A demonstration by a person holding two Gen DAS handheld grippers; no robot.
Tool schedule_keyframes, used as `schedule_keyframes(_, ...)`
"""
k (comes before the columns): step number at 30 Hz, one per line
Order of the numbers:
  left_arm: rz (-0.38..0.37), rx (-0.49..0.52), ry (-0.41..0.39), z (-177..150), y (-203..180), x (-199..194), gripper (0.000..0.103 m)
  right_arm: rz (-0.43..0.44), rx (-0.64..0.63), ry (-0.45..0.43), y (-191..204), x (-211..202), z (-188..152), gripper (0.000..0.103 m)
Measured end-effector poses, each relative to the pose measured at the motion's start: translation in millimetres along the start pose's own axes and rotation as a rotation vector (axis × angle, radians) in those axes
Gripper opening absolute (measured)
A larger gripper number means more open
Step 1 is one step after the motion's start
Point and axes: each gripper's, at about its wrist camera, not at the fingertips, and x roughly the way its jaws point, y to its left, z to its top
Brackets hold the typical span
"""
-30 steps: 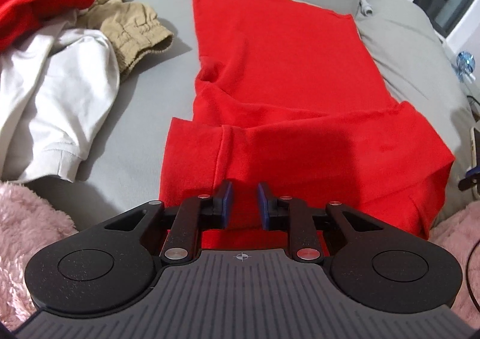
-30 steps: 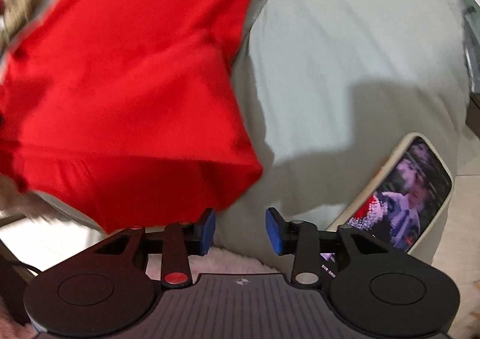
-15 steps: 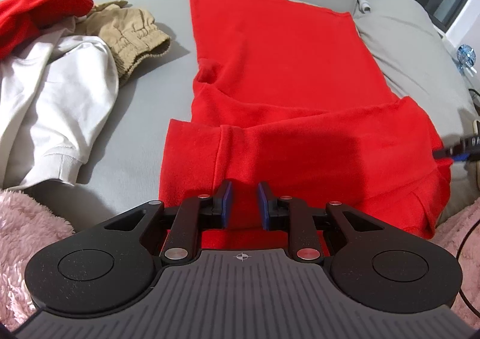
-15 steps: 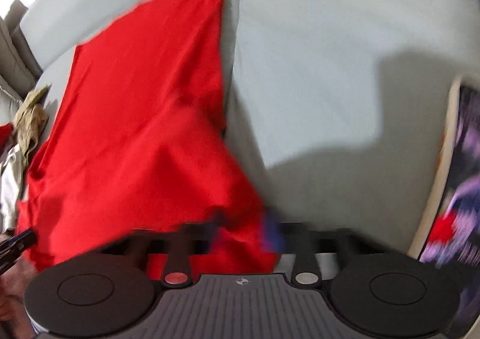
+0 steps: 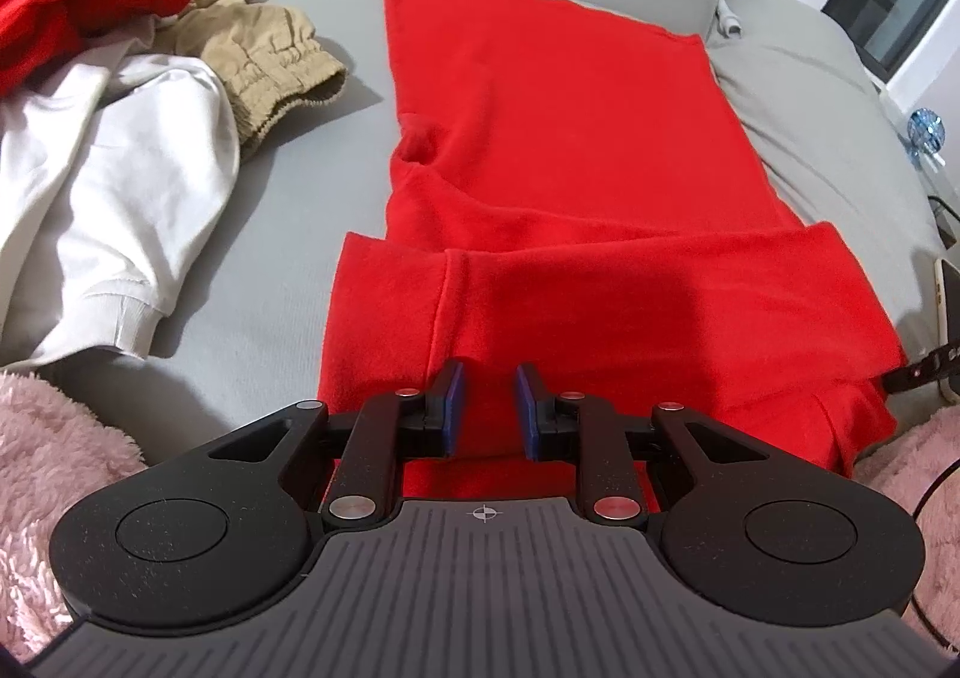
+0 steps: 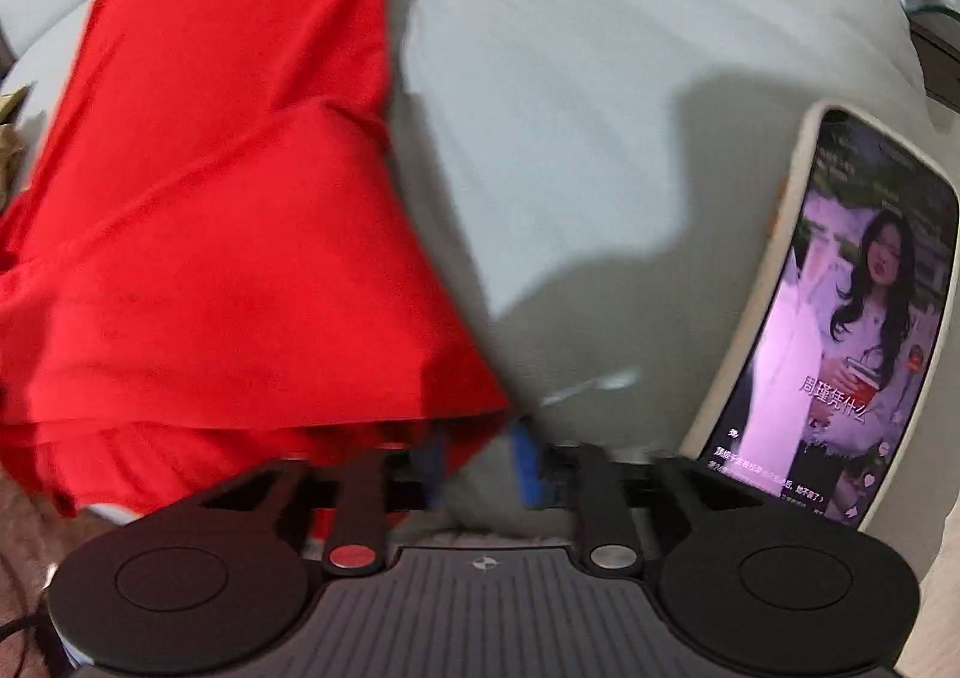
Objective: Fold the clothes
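Red garment spread on the grey sofa, both grippers at its near edge

The red garment (image 5: 558,150) fills mid-frame; the left gripper (image 5: 486,408) hovers over its near hem, fingers narrow and empty. The right gripper (image 6: 474,462), jaws just reopening, stands part-open at the garment's lower corner, beside a lit phone (image 6: 852,330) at right.

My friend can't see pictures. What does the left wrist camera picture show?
A red garment lies spread on a grey sofa, its near part folded across. The left gripper is over the near edge, jaws slightly apart, with red cloth showing between them. On the left sits a pile: a white top, tan trousers and another red piece.
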Motion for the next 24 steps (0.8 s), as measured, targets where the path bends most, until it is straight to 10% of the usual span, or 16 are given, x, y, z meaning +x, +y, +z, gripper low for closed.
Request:
schedule_keyframes(8,0.011,0.024,0.002,0.0,-4.3,1.5,0.028,0.164,0.070,-0.209,1.6,-38.4,49.7,0.060)
schedule_keyframes(17,0.020,0.043,0.007,0.6,-7.1,3.3,0.030,0.294,0.318,-0.112,-10.1,28.4,97.1,0.058)
schedule_keyframes(21,0.017,0.042,0.009,1.1,-6.6,3.5,0.031,0.273,0.319,-0.082,-3.9,40.8,100.6,0.020)
schedule_keyframes(24,0.015,0.038,0.010,1.6,-6.0,3.6,0.031,0.208,0.154,-0.212,10.6,32.0,98.3,0.015)
